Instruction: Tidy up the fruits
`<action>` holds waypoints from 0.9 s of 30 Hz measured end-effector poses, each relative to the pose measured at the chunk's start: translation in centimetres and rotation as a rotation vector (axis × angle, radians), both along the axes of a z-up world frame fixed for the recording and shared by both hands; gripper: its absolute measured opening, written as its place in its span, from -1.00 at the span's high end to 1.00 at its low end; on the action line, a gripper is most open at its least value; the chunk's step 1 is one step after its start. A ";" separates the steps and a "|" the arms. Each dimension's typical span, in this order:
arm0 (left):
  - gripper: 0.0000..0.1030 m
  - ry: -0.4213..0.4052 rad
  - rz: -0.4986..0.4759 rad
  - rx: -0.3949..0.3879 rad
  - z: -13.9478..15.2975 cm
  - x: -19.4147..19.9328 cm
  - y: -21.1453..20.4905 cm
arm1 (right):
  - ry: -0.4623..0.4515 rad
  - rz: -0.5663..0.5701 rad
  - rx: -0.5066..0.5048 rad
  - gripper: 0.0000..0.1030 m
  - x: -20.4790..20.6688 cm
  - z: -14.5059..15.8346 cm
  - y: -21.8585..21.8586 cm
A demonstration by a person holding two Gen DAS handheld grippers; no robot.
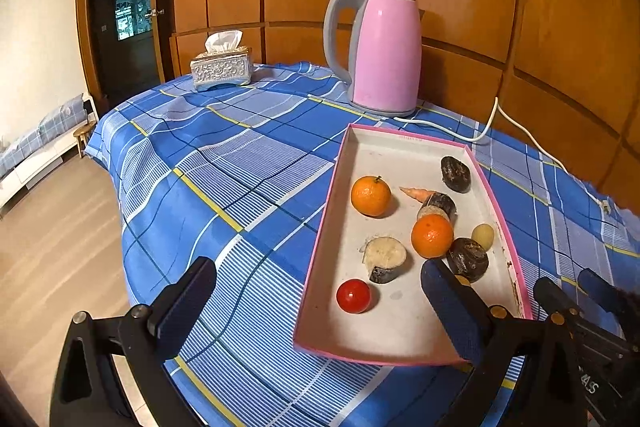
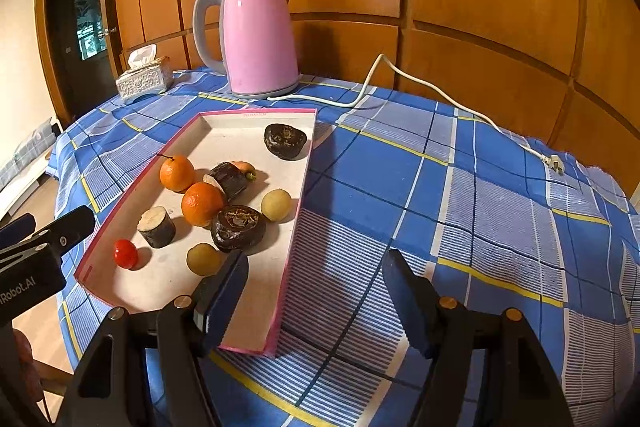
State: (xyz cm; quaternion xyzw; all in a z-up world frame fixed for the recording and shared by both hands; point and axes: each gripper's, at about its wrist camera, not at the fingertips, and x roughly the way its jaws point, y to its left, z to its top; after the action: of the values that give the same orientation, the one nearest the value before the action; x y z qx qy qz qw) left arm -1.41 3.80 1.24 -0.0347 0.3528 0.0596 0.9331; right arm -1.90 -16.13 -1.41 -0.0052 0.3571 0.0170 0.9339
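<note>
A pink-rimmed shallow tray (image 1: 320, 239) (image 2: 294, 227) lies on the blue plaid cloth. It holds two oranges (image 1: 371, 195) (image 1: 432, 235) (image 2: 176, 173) (image 2: 201, 204), a red cherry tomato (image 1: 353, 295) (image 2: 125, 253), cut dark-skinned cane pieces (image 1: 385, 258) (image 2: 156, 221), dark water chestnuts (image 1: 455, 174) (image 2: 238, 227), yellowish round fruits (image 1: 483, 235) (image 2: 276, 205) (image 2: 204, 259) and a small carrot (image 1: 416, 193). My left gripper (image 1: 320, 291) is open, straddling the tray's near left rim. My right gripper (image 2: 316, 291) is open, straddling the tray's near right rim. Both are empty.
A pink electric kettle (image 1: 382, 53) (image 2: 256, 39) stands behind the tray, its white cord (image 2: 440, 95) trailing right across the cloth. A silver tissue box (image 1: 221, 67) (image 2: 144, 77) sits at the far left. Wooden wardrobe panels back the table. The table edge drops off at left.
</note>
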 end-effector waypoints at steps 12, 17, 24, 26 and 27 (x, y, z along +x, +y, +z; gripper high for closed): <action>-0.99 -0.003 0.007 0.001 0.1 0.0 0.1 | -0.001 0.001 -0.005 -0.37 0.0 0.0 0.2; -0.99 -0.002 0.012 -0.002 0.1 0.0 0.2 | -0.006 0.000 -0.008 -0.37 0.0 0.1 0.2; -0.99 -0.001 0.007 -0.002 0.0 0.0 0.2 | -0.007 0.004 -0.012 -0.37 -0.1 0.1 0.3; -0.99 -0.008 -0.006 0.005 0.0 -0.1 0.1 | -0.006 0.005 -0.014 -0.37 -0.1 0.1 0.3; -0.99 -0.012 -0.006 0.009 0.0 -0.2 0.1 | -0.004 0.004 -0.014 -0.37 -0.1 0.1 0.3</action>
State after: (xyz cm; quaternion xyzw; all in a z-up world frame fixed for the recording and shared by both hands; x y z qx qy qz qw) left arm -1.58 3.92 1.24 -0.0300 0.3470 0.0583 0.9356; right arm -1.95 -15.81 -1.35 -0.0127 0.3552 0.0164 0.9346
